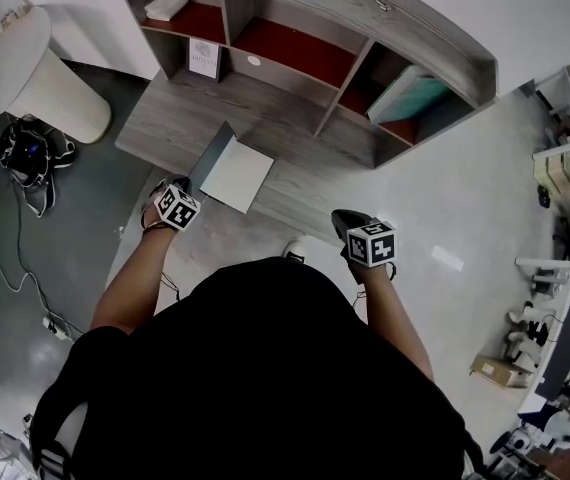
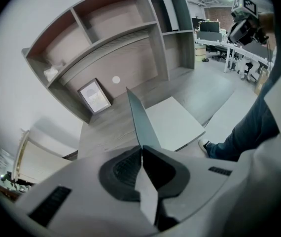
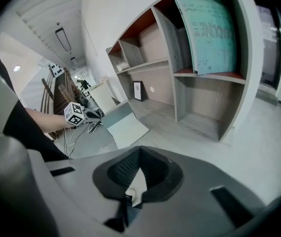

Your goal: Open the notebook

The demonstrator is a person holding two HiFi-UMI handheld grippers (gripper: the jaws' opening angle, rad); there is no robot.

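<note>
Two claws show, one in each of the person's hands, in front of a grey wood bench (image 1: 180, 118) with shelves (image 1: 305, 28) at its back. The notebook (image 1: 240, 176) lies on the bench near its front edge, partly open. Its white page (image 2: 175, 125) lies flat, and its dark cover (image 2: 139, 120) stands up at a tilt along the page's left side.

The left claw (image 2: 141, 149) is clamped narrow on the cover. The cover's thin edge runs straight out from between the two pads, and the page lies just to the right of the claw.

The right claw (image 3: 139, 149) is closed with nothing between its pads. It hangs over the pale floor, well apart from the notebook and to its right. From the right gripper view the notebook lies ahead and to the left, with the left claw at its near edge.
</note>
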